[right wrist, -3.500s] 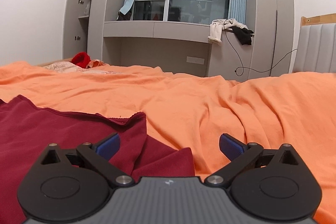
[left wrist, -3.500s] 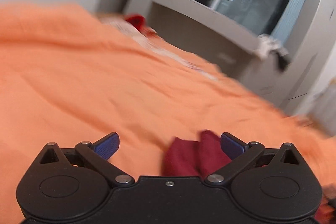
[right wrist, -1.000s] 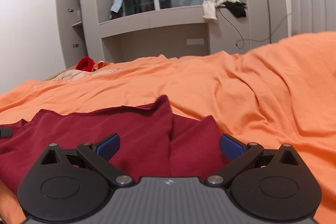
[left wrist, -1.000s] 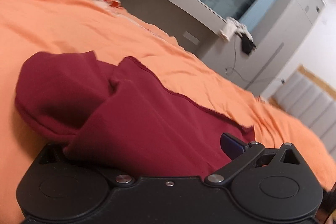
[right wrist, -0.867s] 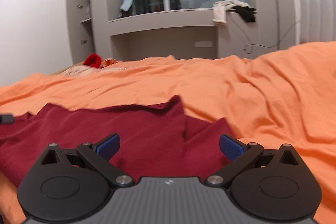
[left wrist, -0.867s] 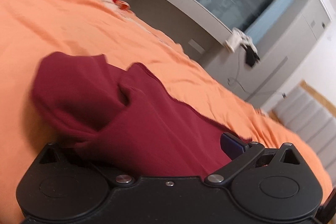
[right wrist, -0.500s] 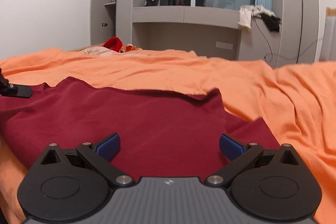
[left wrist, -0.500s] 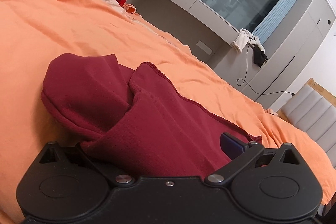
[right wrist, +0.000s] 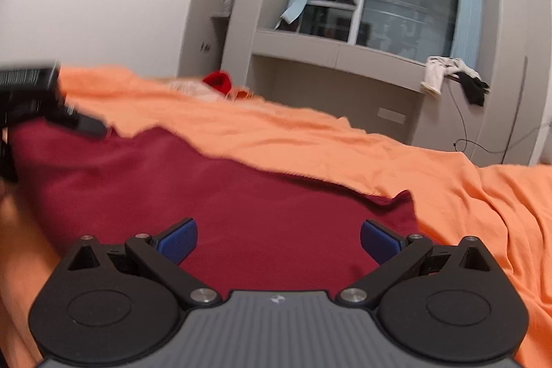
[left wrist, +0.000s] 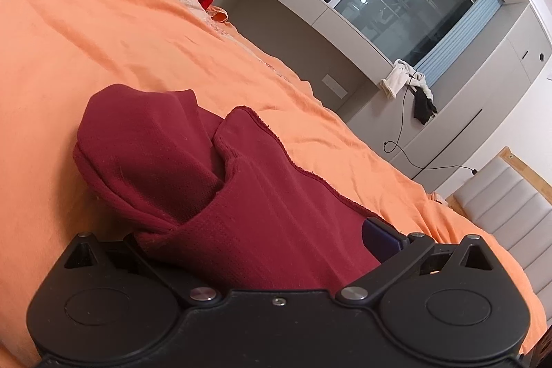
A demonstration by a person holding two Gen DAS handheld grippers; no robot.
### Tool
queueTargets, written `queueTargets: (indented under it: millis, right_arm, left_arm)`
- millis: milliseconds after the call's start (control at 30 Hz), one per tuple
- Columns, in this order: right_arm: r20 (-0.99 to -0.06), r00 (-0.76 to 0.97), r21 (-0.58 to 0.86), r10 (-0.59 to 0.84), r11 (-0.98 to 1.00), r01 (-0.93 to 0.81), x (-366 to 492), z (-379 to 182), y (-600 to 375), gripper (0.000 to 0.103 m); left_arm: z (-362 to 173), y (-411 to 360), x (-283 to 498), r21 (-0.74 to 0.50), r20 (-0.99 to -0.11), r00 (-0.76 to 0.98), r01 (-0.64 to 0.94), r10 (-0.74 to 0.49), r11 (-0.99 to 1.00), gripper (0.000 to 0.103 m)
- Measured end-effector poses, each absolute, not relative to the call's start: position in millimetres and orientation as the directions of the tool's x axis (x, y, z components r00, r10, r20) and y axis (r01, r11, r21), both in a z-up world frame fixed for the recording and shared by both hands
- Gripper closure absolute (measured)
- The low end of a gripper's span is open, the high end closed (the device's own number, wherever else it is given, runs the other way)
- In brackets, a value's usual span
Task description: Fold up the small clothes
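A dark red garment (left wrist: 248, 195) lies on the orange bed sheet (left wrist: 103, 33). In the left wrist view its cloth is bunched over my left gripper (left wrist: 276, 240); the right blue pad (left wrist: 379, 237) shows and the left finger is hidden under the cloth. The jaws stand wide apart. In the right wrist view the garment (right wrist: 224, 195) spreads flat in front of my right gripper (right wrist: 277, 240), which is open just above it. The left gripper's black body (right wrist: 41, 102) shows at the garment's far left edge.
A red item (right wrist: 217, 81) on pale cloth lies at the bed's far side. Grey built-in cabinets and a window ledge (right wrist: 338, 54) stand behind, with white and black clothes (right wrist: 448, 71) hanging off the ledge. A padded headboard (left wrist: 510, 212) is at the right.
The right gripper has swung left, so the garment now fills its front and the left gripper appears closer. The left gripper has shifted slightly with the cloth still draped over it.
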State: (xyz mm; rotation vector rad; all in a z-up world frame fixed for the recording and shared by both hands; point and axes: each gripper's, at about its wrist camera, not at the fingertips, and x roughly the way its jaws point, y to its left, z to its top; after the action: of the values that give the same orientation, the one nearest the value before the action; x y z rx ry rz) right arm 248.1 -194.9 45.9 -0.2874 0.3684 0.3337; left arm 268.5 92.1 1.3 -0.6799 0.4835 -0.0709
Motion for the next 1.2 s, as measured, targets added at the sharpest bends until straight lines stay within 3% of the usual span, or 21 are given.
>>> queueTargets:
  millis: [567,700,967,1033,1200]
  right_arm:
    - [-0.365,0.879,-0.124,0.306,0.92,-0.372,245.9,26.5,-210.5,0.0]
    - [-0.363,0.881,-0.124,0.305,0.921,-0.37,245.8,26.6,-210.4,0.0]
    - [-0.37,0.877,-0.114,0.306,0.922,-0.369,246.7,26.9,-210.7,0.0]
    - [-0.392,0.864,-0.091,0.317,0.921,-0.379,249.3,29.6,-213.6,0.0]
    - [-0.48,0.784,0.056,0.394,0.905,-0.421,260.0,45.3,-239.1,0.0]
  left_arm:
    - [4.9,82.2,263.9,-0.571,-0.418,0.897,-0.136,-0.145,0.809,0.001]
    - [8.0,81.5,258.8,-0.562,-0.401,0.908,-0.139,-0.121,0.815,0.006]
    - [7.8,80.1,261.0,-0.512,-0.427,0.903,-0.201,-0.044,0.835,0.03]
    - [9.1,79.5,262.7,-0.52,-0.423,0.905,-0.206,-0.04,0.829,0.048]
    - [27.1,57.8,272.3,-0.421,-0.373,0.928,-0.155,-0.014,0.894,0.076]
